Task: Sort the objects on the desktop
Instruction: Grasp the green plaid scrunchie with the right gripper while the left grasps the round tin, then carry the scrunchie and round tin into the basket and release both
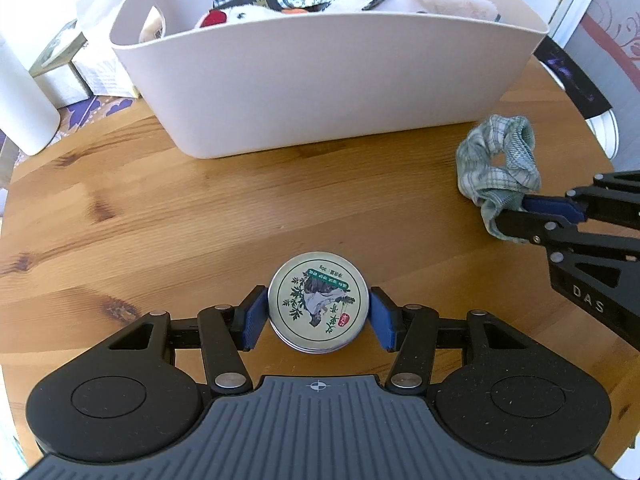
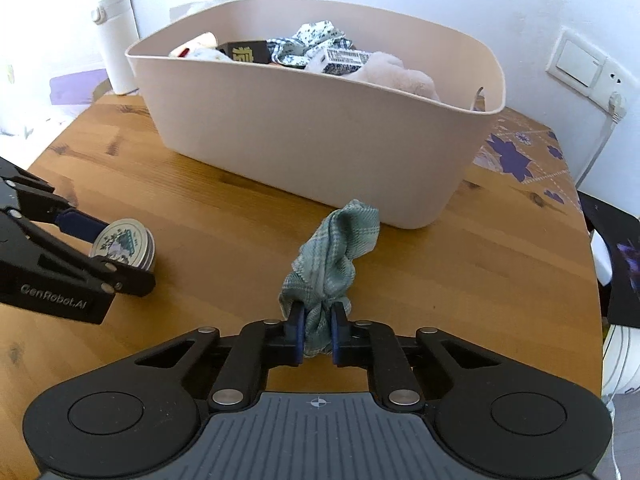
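The left gripper (image 1: pixel 318 314) clamps its jaws on the round tin's (image 1: pixel 318 306) rim: stiff, slippery, likely light. The right gripper (image 2: pixel 316 334) pinches the soft green cloth (image 2: pixel 334 258), limp, near the bin (image 2: pixel 320 128) on the tabletop (image 1: pixel 160 200).

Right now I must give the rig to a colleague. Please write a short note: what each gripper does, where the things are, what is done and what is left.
Left gripper: fingers closed on the sides of the round tin, just above the wooden table.
Right gripper: shut on the green plaid scrunchie, bunched between the fingers near the table.
White bin: stands behind both, already holding plush toys, cloth and small boxes.
Done: both items gripped.
Left: carry the tin and the scrunchie to the bin and release them inside.
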Available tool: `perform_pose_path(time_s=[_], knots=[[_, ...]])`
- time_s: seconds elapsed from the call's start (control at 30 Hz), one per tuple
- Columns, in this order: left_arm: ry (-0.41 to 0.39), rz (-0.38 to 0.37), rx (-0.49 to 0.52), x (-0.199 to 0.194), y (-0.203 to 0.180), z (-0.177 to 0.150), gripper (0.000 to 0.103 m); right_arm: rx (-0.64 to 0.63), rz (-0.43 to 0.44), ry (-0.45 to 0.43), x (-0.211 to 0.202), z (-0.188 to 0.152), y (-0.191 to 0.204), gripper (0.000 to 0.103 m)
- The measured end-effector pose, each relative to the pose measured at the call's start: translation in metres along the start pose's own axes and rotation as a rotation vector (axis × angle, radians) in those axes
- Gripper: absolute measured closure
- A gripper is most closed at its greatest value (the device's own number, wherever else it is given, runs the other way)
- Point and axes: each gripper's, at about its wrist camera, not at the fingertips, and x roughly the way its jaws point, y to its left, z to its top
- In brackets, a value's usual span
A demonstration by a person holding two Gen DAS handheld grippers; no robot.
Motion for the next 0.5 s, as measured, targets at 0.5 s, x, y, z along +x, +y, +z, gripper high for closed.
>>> perform_pose_path(time_s=[0.5], knots=[[-0.1, -0.013, -0.009, -0.042, 0.012, -0.007, 0.048, 0.07, -0.034, -0.138, -0.063, -0.01, 0.009, 0.091]])
